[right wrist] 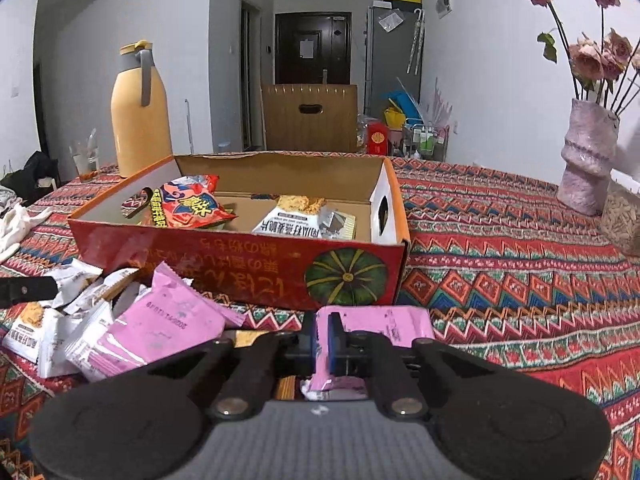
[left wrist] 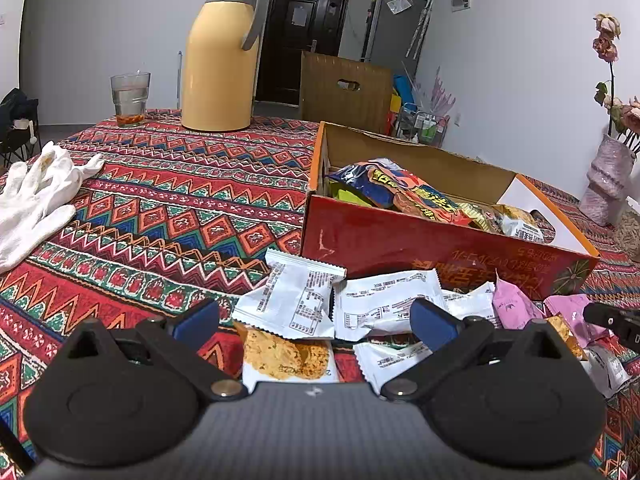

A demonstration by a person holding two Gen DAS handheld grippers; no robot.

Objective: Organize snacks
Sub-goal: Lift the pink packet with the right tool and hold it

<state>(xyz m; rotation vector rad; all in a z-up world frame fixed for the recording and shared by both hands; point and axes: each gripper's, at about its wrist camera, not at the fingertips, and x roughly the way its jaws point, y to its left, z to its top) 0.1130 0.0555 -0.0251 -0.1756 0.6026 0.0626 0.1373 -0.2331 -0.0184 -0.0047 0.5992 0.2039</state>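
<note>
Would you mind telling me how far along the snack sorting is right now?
Done: several packets already lie in the red box. In hand: the right gripper is shut on a pink packet. Left: a pile of white and pink packets on the tablecloth, with the left gripper open above it.

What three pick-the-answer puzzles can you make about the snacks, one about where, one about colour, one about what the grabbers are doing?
1. Where is the red box?
A. On the patterned tablecloth
B. On the floor
C. On a chair

2. What colour is the packet in the right gripper?
A. Green
B. Pink
C. Black

3. How do the left gripper's jaws stand?
A. Shut on a glove
B. Shut on a cup
C. Open, holding nothing

Answers: 1 A, cloth shows all around it; 2 B, pink wrapper pinched between the jaws; 3 C, jaws stand wide apart above loose packets.
</note>
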